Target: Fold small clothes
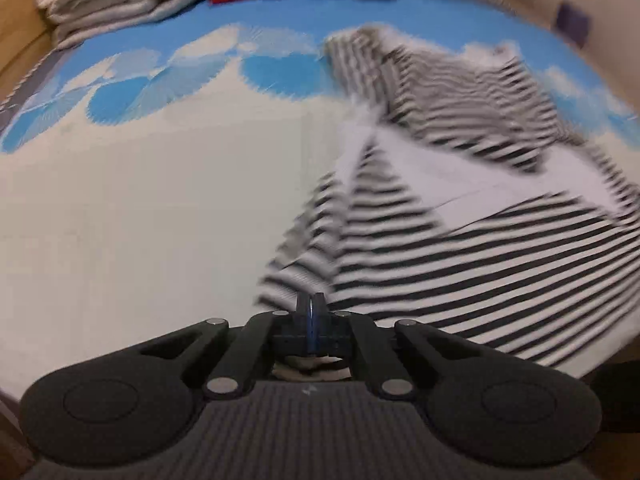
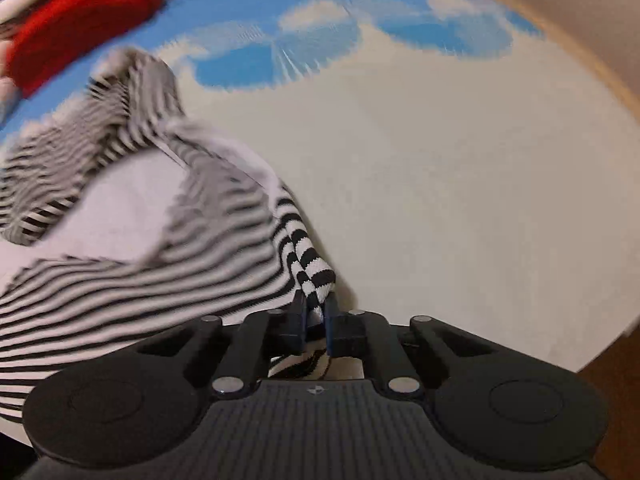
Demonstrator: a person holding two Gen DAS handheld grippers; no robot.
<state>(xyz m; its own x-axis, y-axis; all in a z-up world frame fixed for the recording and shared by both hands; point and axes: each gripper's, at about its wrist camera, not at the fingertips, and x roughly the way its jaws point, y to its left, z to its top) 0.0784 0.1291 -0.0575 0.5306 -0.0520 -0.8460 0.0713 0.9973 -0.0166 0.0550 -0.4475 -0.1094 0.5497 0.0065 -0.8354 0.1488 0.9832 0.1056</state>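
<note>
Striped garment [image 2: 132, 240] motion-blurred, hem pinched in right gripper [image 2: 316, 306]; left gripper [image 1: 310, 312] fully closed, catch unclear

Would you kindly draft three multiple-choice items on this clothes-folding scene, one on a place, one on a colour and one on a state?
1. Where does the red cloth lie?
A. at the far edge of the surface, beyond the striped garment
B. under the right tool
C. on the floor

2. What colours are the garment's stripes?
A. red and blue
B. black and white
C. green and yellow

3. How does the right tool stand?
A. wide open, nothing between its fingers
B. out of view
C. shut on a bunched edge of the garment

Answers:
1 A: in both wrist views the red cloth sits past the garment, on the blue part of the blue-and-white bed cover.
2 B: dark and white bands cover the cloth.
3 C: striped fabric is pinched between the fingers.
</note>
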